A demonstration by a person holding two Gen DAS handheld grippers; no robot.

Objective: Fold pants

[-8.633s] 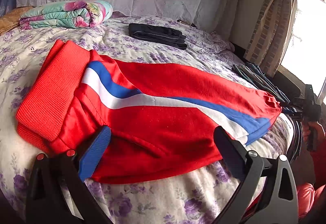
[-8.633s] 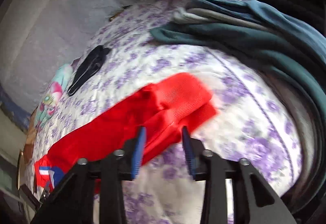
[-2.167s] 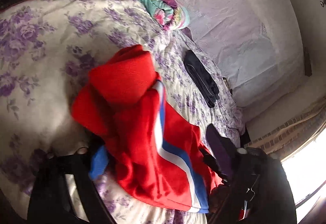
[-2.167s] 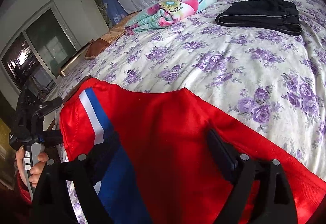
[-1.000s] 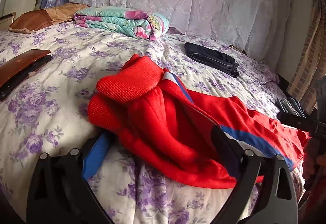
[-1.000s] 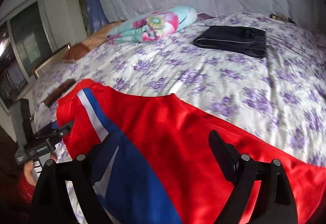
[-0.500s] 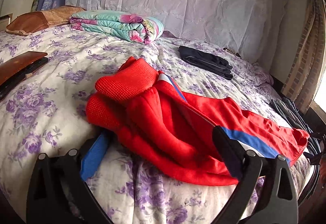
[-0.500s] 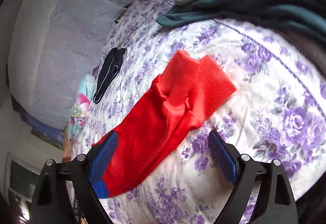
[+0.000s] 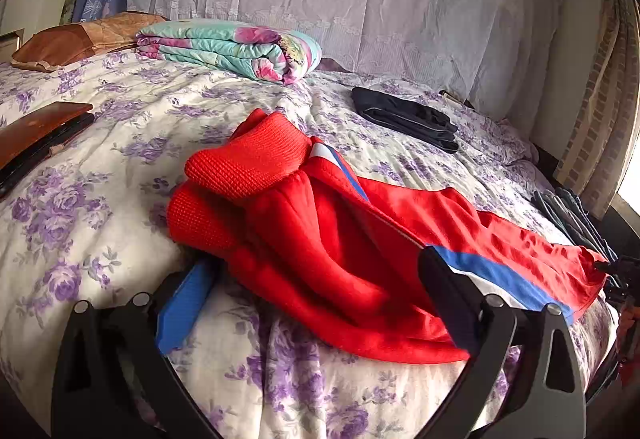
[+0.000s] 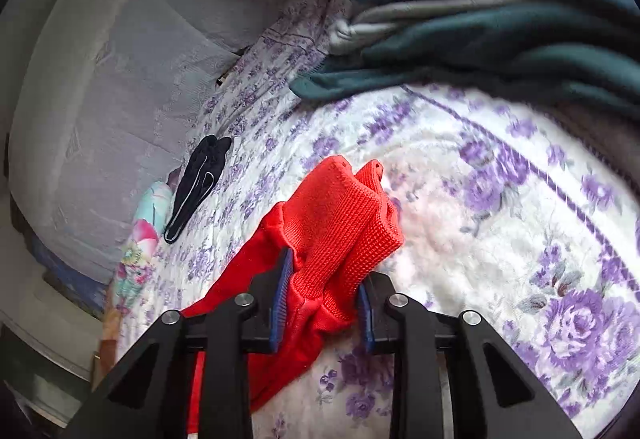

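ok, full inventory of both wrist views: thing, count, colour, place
red pants: 1, red with blue-white stripe, crumpled mid-bed
bedspread: 1, white with purple flowers, over the bed
folded quilt: 1, teal-pink floral, far side
dark folded garment: 1, black, beyond pants
clothes pile: 1, teal-grey-blue, bed edge
brown flat item: 1, left edge
brown cushion: 1, far left
left gripper: 1, black, blue pads, open around pants
right gripper: 1, black, just closed on ribbed cuffs

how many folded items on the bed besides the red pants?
2: a floral quilt by the draped headboard, and a dark garment to its right, beyond the red pants. The teal clothes pile at the bed edge looks unsorted; more may be hidden there.
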